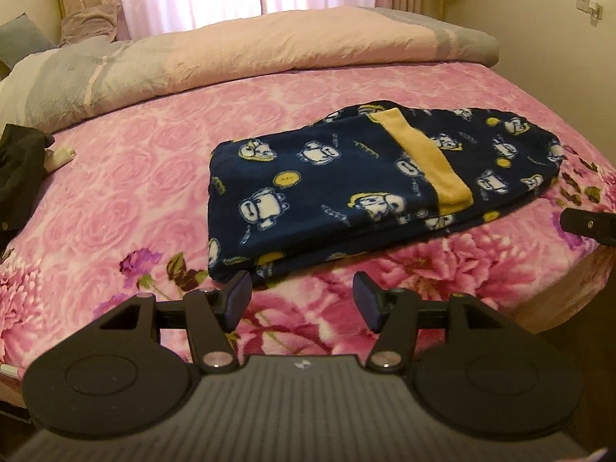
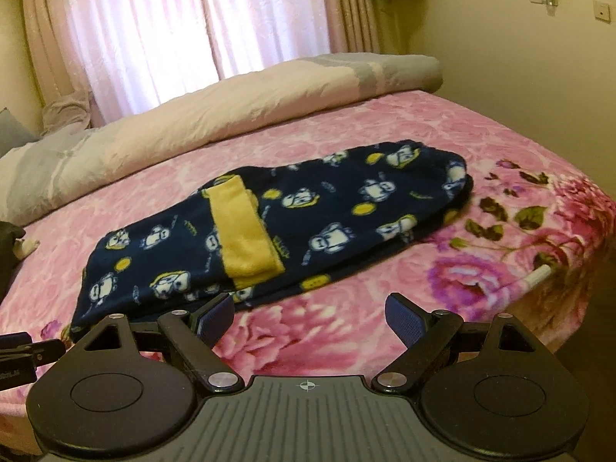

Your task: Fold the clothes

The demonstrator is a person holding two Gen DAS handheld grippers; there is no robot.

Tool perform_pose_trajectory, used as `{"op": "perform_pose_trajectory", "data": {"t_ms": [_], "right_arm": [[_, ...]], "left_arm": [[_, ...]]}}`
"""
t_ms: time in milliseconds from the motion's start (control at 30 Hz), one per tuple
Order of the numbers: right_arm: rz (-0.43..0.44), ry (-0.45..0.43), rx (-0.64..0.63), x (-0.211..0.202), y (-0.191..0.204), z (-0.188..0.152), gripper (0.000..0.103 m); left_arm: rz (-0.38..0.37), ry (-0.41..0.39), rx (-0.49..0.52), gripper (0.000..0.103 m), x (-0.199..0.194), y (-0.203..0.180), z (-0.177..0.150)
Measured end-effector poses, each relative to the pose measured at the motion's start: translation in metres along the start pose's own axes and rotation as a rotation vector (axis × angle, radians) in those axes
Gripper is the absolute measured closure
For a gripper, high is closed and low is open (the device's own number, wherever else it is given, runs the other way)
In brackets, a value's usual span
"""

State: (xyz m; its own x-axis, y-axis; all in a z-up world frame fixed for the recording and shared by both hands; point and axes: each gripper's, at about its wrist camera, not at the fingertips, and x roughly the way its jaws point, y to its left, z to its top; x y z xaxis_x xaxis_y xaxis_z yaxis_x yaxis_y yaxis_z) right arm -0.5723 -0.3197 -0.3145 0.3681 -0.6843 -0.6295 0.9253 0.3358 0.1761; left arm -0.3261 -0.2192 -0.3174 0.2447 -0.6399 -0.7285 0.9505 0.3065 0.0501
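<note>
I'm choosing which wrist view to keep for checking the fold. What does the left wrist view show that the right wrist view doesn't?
Only the left wrist view shows much of the black garment at the bed's left edge, plus the open left gripper.
Only the right wrist view shows the white stick near the bed's right edge, plus the open right gripper.
Both show the folded blue pyjamas with their yellow band on the pink blanket, and the rolled duvet.

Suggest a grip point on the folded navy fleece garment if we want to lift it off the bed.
Probably the near long edge of the navy fleece garment, approached low from the front. Its stacked layers end there, facing both open grippers, so jaws can pinch all layers together. Avoid the yellow band: it lies flat on top.
</note>
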Motion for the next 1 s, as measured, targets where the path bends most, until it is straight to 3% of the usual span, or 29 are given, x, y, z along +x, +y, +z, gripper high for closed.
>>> {"op": "perform_pose_trajectory", "data": {"t_ms": [1000], "right_arm": [[-0.001, 0.052, 0.017, 0.019, -0.012, -0.003, 0.015]], "left_arm": [[0.003, 0.077, 0.000, 0.048, 0.025, -0.004, -0.003]]}}
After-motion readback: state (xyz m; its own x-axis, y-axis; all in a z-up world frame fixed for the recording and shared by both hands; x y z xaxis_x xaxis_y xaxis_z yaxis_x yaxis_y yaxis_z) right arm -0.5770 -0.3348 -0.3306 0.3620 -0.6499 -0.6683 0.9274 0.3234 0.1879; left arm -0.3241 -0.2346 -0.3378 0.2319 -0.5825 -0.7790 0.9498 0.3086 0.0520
